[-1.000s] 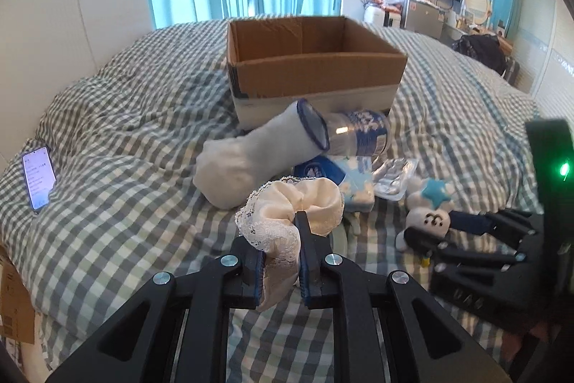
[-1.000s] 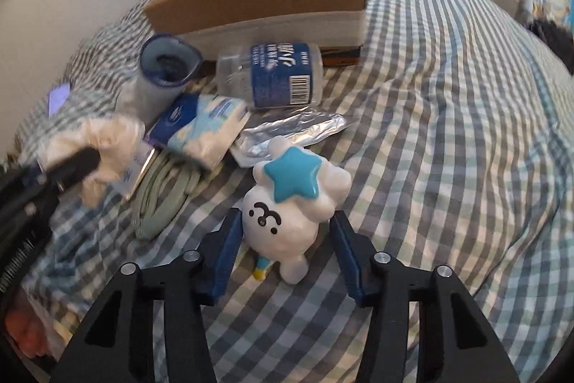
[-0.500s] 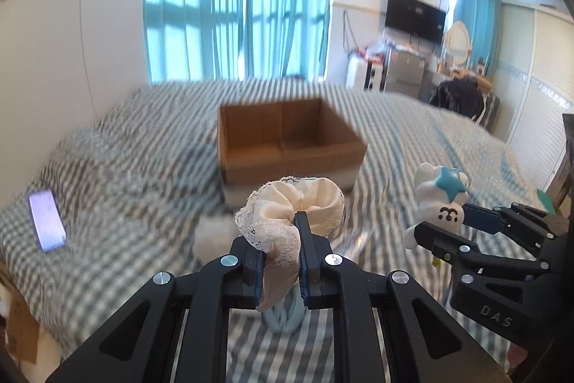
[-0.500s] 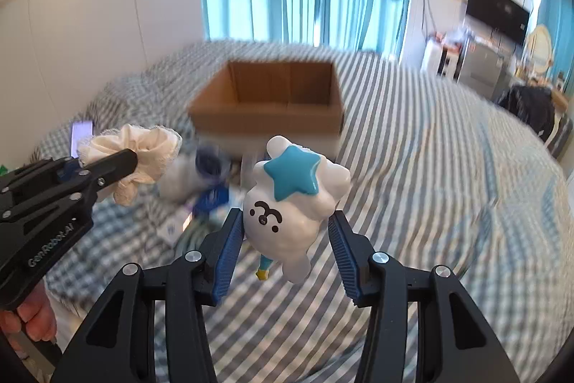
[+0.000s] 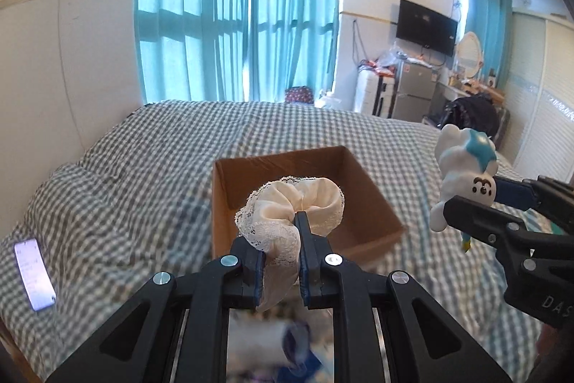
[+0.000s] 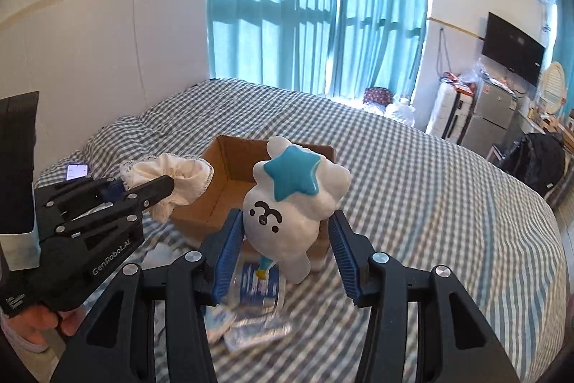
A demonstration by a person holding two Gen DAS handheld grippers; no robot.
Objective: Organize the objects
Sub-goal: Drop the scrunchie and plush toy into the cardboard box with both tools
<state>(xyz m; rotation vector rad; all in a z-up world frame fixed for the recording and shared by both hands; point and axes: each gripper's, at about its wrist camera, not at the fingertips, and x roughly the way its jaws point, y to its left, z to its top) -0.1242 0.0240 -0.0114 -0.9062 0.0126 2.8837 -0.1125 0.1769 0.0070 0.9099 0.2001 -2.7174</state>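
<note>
My left gripper (image 5: 280,246) is shut on a cream lace scrunchie (image 5: 290,209) and holds it in the air just before an open, empty cardboard box (image 5: 373,200) on the bed. My right gripper (image 6: 283,239) is shut on a white plush toy with a blue star (image 6: 287,200), held above the bed in front of the same box (image 6: 219,189). The toy and right gripper show at the right of the left wrist view (image 5: 462,174); the scrunchie and left gripper show at the left of the right wrist view (image 6: 172,178).
A checked bedcover (image 5: 125,189) spreads around the box. A phone (image 5: 34,275) lies at the left edge. A plastic bottle and packets (image 6: 258,286) lie below my right gripper. A fridge, TV and curtains stand beyond the bed.
Both grippers have risen from the bed with their objects and moved toward the box. The items left on the bed have dropped below the view.
</note>
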